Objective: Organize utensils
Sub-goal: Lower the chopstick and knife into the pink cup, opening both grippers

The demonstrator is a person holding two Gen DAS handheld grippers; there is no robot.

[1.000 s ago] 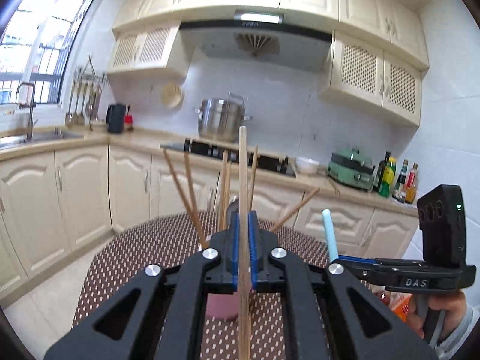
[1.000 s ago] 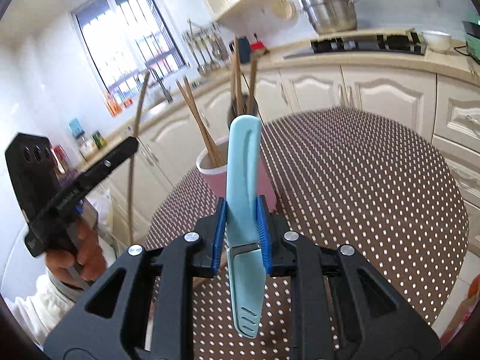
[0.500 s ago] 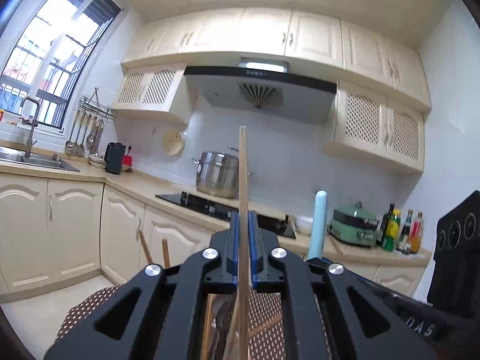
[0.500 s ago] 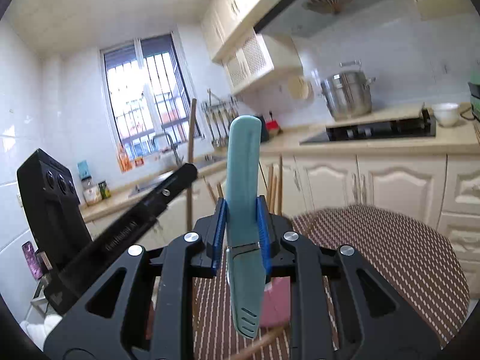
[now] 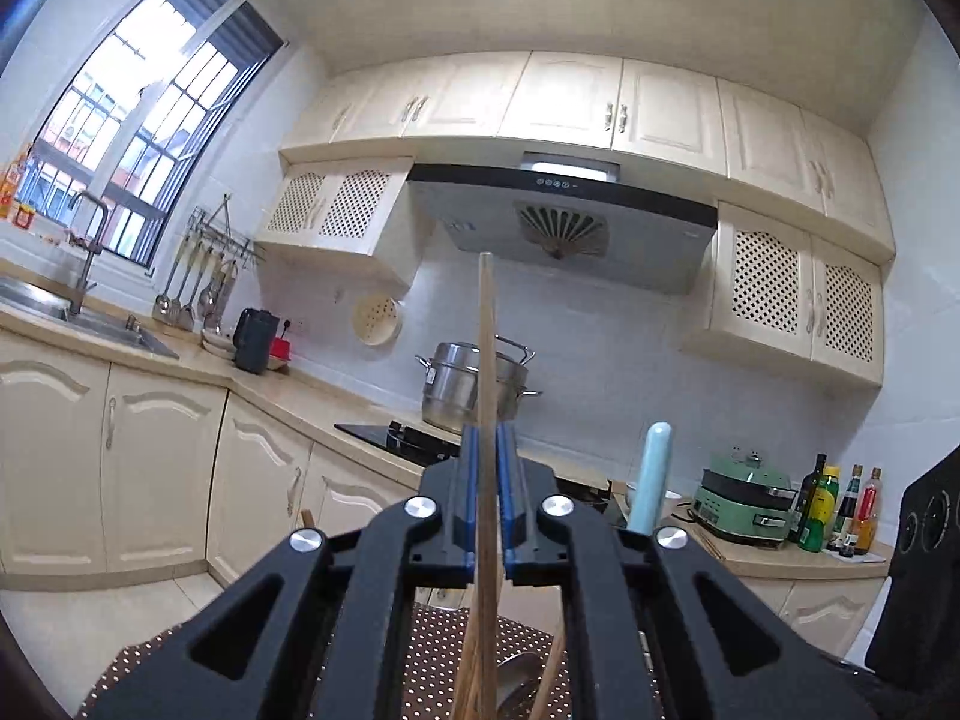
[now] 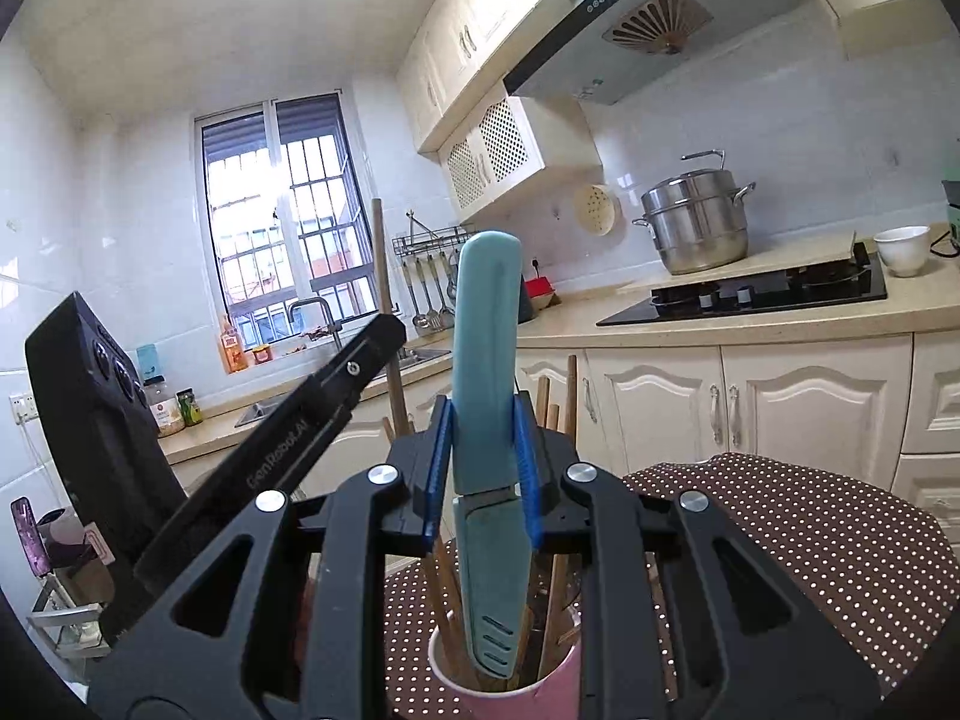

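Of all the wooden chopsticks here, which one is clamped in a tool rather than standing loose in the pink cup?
The long chopstick pinched upright in the left tool; the other chopsticks stand loose in the pink cup.

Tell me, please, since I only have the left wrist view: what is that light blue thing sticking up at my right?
Observer: It is a knife in a blue sheath, clamped upright in the right hand-held gripper.
Operator: Thank you. What lies beneath it?
Observer: A pink cup, directly below, with the knife's lower end at its mouth.
Operator: Is the cup empty?
Observer: No, several wooden chopsticks stand in it.
Operator: And where does the cup stand?
Observer: On a brown tablecloth with white dots.
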